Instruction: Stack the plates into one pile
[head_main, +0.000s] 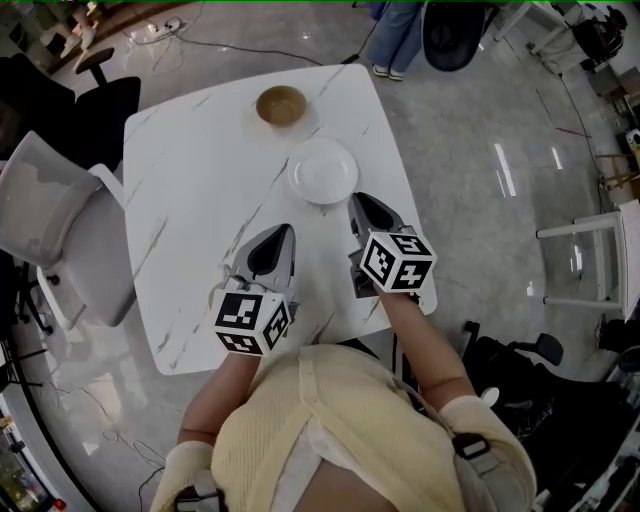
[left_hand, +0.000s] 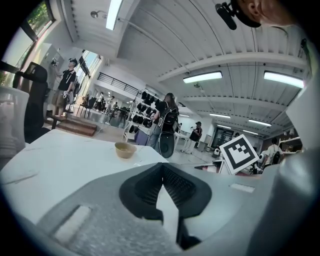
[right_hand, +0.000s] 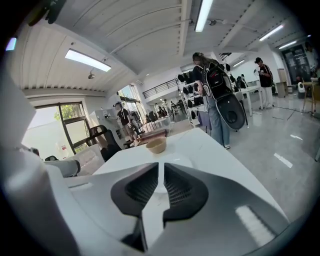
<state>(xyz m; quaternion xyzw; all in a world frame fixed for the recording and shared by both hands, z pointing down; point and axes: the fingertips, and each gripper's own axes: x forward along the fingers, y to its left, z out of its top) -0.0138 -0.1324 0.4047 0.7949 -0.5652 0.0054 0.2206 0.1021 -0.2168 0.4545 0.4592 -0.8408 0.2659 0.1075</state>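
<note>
**A:** Where are the plates now? I count only one white thing.

**B:** Yes. The white round ceramic plates (head_main: 322, 170) lie at one spot, in the right half of the white marble table (head_main: 190, 190), toward the far side. How many are in it I cannot tell from here; it looks like a single pile. Farther and a little left stands the small round tan bowl (head_main: 281, 105), well apart from them.

**A:** And the grippers, do they hold something?

**B:** No, nothing. The left gripper (left_hand: 163, 165) has its jaws pressed together at the tips, with nothing between them, and it hangs over the near middle of the table. The right gripper (right_hand: 161, 165) has its jaws a narrow slit apart, also empty. Its tips are just on the near side of the pile, above the rim, not touching as far as I can see.

**A:** So what is the step, in your opinion?

**B:** I think the stacking is finished or almost, and the right hand is leaving the pile. To do it well, I would take that gripper up and toward the person, not sideways, so the tip does not catch the near rim and push the top plate off centre.

**A:** And if one more plate must come?

**B:** Then open the jaws wider before coming to a rim, pinch the edge firmly, and set it down flat, centred on the pile.
</note>
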